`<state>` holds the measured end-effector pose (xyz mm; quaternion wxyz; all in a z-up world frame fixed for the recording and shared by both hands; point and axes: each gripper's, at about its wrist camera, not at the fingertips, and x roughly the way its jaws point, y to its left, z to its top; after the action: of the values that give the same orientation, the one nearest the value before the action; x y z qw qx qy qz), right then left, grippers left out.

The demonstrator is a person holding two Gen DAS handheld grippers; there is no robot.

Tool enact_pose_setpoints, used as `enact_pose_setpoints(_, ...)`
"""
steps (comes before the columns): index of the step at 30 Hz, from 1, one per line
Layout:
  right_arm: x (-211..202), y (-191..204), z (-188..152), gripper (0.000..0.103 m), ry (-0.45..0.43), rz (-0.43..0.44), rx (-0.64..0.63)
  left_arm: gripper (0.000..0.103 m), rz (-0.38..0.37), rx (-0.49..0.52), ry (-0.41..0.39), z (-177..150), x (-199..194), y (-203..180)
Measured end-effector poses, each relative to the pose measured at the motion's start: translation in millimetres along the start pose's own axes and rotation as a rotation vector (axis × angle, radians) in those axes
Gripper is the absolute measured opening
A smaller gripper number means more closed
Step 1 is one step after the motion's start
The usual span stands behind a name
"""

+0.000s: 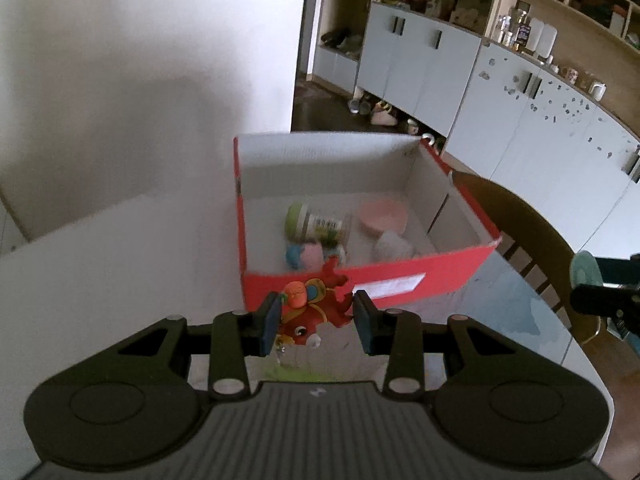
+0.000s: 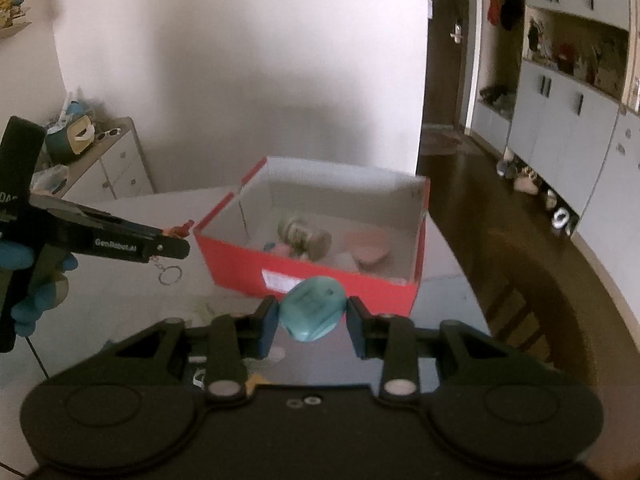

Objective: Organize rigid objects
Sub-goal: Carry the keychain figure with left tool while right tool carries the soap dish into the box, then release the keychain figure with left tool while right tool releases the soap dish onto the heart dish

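Both jaws pinch: my left gripper (image 1: 316, 322) a red plastic fish keychain (image 1: 310, 312), my right gripper (image 2: 310, 318) a teal oval case (image 2: 312, 308). Either could slip short of the red cardboard box (image 1: 400, 276).

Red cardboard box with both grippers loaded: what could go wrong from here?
1. The left gripper holds the red-orange fish keychain toy with its metal key ring dangling; the ring could catch the rim of the red cardboard box.
2. The right gripper pinches the rounded teal plastic case only at its sides; it might slip.
3. Both grippers face the same box and could collide.
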<state>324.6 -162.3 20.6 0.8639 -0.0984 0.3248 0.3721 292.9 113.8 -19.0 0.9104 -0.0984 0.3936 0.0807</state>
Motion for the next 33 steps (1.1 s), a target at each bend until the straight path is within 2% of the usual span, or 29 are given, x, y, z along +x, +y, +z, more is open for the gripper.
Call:
enact_pose_setpoints(10,32,-2,35,0.035,-0.026,-0.037,-0.063,0.038,0.002,0.062,-0.010,33,18,-14)
enact_pose_setpoints(25,107,-19,69,0.035,-0.012,-0.093,-0.092,0.038,0.038,0.135,-0.011,83,70,-25)
enact_pose_setpoints(33,153,-25,67,0.035,0.052,-0.113,-0.095,0.038,0.080,0.150,0.056,86,117,-21)
